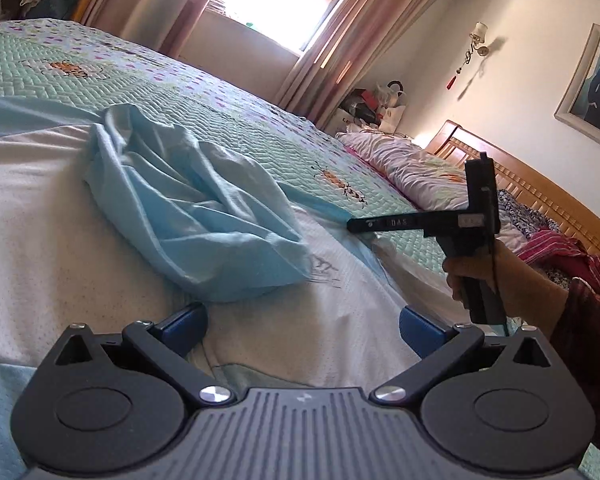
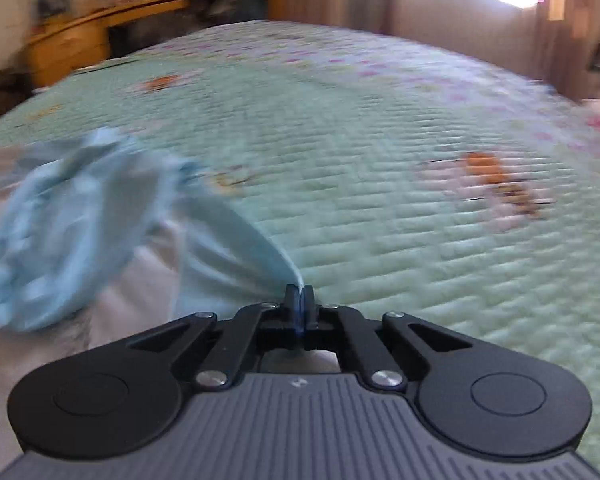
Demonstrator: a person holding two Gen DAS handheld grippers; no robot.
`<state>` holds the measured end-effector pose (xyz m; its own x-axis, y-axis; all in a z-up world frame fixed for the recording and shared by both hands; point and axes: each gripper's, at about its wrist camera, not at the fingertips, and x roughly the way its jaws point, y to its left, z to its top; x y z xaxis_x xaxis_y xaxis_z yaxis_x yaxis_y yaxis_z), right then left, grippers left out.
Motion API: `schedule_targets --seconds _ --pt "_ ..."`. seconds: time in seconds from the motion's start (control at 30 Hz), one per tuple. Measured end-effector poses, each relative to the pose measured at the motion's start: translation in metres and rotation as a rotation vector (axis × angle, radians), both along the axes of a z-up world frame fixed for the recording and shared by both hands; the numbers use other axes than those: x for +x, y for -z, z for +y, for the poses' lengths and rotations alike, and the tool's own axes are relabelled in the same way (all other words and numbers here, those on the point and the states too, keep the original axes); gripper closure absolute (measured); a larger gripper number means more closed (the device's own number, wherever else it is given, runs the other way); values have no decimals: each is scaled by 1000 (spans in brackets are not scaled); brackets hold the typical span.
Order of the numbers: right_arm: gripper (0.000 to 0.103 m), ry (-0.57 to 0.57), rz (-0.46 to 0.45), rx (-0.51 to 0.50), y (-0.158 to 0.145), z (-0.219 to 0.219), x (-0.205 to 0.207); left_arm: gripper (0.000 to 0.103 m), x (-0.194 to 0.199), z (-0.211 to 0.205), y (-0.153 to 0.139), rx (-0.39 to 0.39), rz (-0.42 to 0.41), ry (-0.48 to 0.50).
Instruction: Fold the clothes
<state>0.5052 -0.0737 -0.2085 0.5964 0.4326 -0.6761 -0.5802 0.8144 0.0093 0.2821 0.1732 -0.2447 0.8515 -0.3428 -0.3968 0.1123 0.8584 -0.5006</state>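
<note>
Right hand-held gripper [image 2: 299,300] pinches the blue garment [image 2: 80,232] trailing left; left hand-held gripper [image 1: 302,322] gapes.

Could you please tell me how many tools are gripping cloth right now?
1: the right tool pinches the light blue garment's edge; the left tool hangs open over it.

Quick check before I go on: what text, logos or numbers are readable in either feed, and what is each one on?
"DAS": white letters on the black bar of the right claw, with a small white logo left of them; any letters before these are too faint to read.
Small white mark on the grey body behind the left claw: a logo, not legible text.
Light label on the right claw's upright: too small to read.
White garment print: unreadable.
</note>
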Motion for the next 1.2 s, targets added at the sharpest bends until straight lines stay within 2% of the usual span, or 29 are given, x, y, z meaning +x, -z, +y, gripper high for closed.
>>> schedule_targets --seconds 0.1,0.2,0.27,0.4,0.53,0.6,0.73,0.8,0.87,0.93,1.03,1.13,1.2 --pt "102 57 49 56 1 -9 5 1 0 2 1 -7 -1 2" --pt "99 136 31 145 -8 -36 -9 1 1 4 3 -20 -2 4" --pt "81 189 19 204 -13 -55 -18 1 1 4 3 -21 -3 5" --pt "75 295 -5 323 -25 -91 -37 1 0 4 4 -24 -4 5" --pt "57 401 -30 441 -36 -128 -56 1 1 5 4 -35 -9 3" --pt "55 464 -50 501 -41 -150 -69 1 1 7 6 -47 -12 1" --pt "54 721 -154 649 -38 -232 -128 1 0 6 6 -49 -19 -4" --pt "50 883 -198 711 -31 -274 -158 1 0 4 6 -39 -22 -11" --pt "45 989 -204 768 -20 -308 -184 1 0 2 6 -28 -22 -16" --pt "44 1042 -182 763 -9 -332 -202 1 -1 1 6 -24 -22 -20" --pt "44 1058 -130 714 4 -349 -208 1 -1 1 6 -24 -25 -28" --pt "42 1035 -143 667 11 -354 -196 1 -2 0 5 -20 -25 -33" --pt "38 972 -168 597 11 -352 -176 1 -2 0 5 -18 -26 -34"
